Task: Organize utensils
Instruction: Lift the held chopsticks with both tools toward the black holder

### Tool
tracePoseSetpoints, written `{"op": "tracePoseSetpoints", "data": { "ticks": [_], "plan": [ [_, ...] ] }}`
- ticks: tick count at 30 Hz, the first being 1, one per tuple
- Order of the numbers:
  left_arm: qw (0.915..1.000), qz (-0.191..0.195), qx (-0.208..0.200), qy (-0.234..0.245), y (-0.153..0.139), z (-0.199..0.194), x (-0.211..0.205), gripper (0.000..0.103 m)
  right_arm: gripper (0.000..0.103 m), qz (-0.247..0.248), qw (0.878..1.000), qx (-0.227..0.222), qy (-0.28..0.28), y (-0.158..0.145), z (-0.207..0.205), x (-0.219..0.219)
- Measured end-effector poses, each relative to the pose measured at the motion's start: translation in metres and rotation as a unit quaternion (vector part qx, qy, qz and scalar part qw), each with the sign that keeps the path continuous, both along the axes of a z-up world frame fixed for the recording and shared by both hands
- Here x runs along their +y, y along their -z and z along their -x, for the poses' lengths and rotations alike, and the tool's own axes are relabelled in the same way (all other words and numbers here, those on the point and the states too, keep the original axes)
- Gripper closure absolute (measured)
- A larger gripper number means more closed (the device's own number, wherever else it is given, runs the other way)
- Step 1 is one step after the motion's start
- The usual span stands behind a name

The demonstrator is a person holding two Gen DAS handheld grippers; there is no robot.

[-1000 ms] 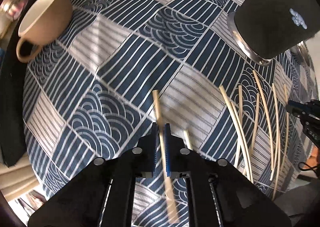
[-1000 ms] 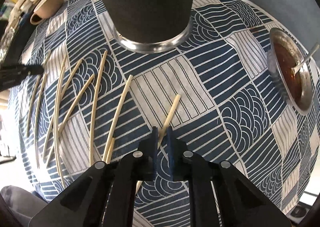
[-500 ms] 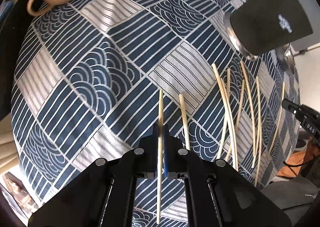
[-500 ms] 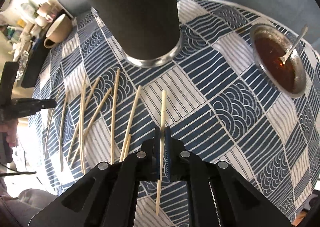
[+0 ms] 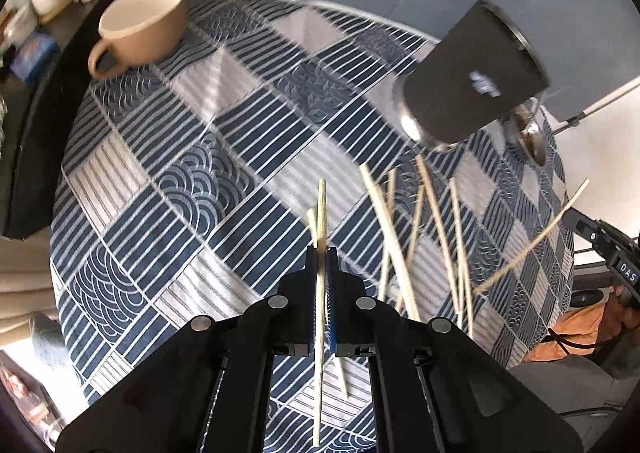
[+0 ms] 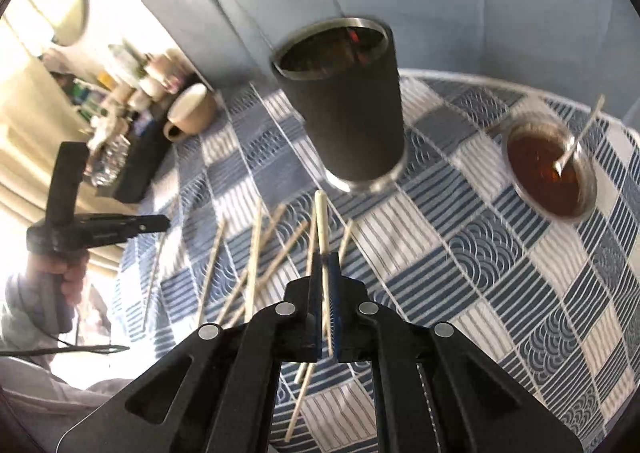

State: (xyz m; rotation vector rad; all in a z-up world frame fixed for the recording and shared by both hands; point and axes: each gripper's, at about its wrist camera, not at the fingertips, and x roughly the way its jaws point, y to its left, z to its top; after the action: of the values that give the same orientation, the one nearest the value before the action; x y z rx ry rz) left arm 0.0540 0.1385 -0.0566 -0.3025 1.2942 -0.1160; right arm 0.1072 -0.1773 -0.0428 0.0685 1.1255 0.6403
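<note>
Each gripper was clamped on one chopstick, and little of the sorting looked done. The left gripper point(image 5: 320, 259) had its fingers closed on a stick point(image 5: 320, 293) that ran straight through them, its tip pointing to twelve o'clock and its tail hanging past the jaws toward six, lifted clear of the cloth point(image 5: 192, 181). The right gripper point(image 6: 326, 265) likewise pinched a stick point(image 6: 322, 229), tip aimed at twelve o'clock toward the foot of the tumbler point(image 6: 348, 101), which stood upright just beyond it. Seen from the left wrist, that same right-hand stick point(image 5: 532, 237) slanted up at three o'clock, held off the table. The tumbler's mouth was open and its inside dark; I could not tell whether any sticks stood in it, and none poked above the rim. The loose sticks point(image 6: 256, 253) lay scattered on the cloth between the two grippers, at nine to ten o'clock of the right gripper, several crossing or touching one another; one more point(image 5: 342, 377) lay under the left jaws. A mug point(image 5: 140, 25) sat at eleven o'clock in the left view, well apart from the sticks, and a bowl point(image 6: 588, 189) of brown liquid with a spoon point(image 6: 576, 141) sat at two o'clock in the right view. By my reading, two sticks were in hand and on their way, probably to the tumbler, while most of the pile waited to be gathered.
</note>
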Motion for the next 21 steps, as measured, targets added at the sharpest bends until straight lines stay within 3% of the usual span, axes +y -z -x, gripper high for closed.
{"op": "tracePoseSetpoints", "data": {
  "ticks": [8,11,18,20,21],
  "plan": [
    [0.9988,-0.015,-0.043,0.021,-0.020,-0.025,-0.045,0.099,0.102,-0.006,0.999,-0.038,-0.004,-0.017,0.005,-0.002],
    [0.9983,-0.013,-0.051,0.025,-0.026,-0.024,-0.051,0.099,0.099,-0.003,1.000,-0.026,0.002,-0.007,0.005,-0.006],
    [0.9984,-0.018,-0.050,0.018,-0.025,-0.016,-0.050,0.099,0.097,0.060,0.997,0.002,0.040,0.038,-0.010,-0.022],
    [0.9985,-0.021,-0.048,0.013,-0.024,-0.013,-0.048,0.099,0.089,0.075,0.995,0.014,0.057,0.052,-0.019,-0.032],
    [0.9986,-0.022,-0.047,0.012,-0.024,-0.012,-0.048,0.098,0.080,0.090,0.994,0.019,0.064,0.061,-0.024,-0.037]
  ]
}}
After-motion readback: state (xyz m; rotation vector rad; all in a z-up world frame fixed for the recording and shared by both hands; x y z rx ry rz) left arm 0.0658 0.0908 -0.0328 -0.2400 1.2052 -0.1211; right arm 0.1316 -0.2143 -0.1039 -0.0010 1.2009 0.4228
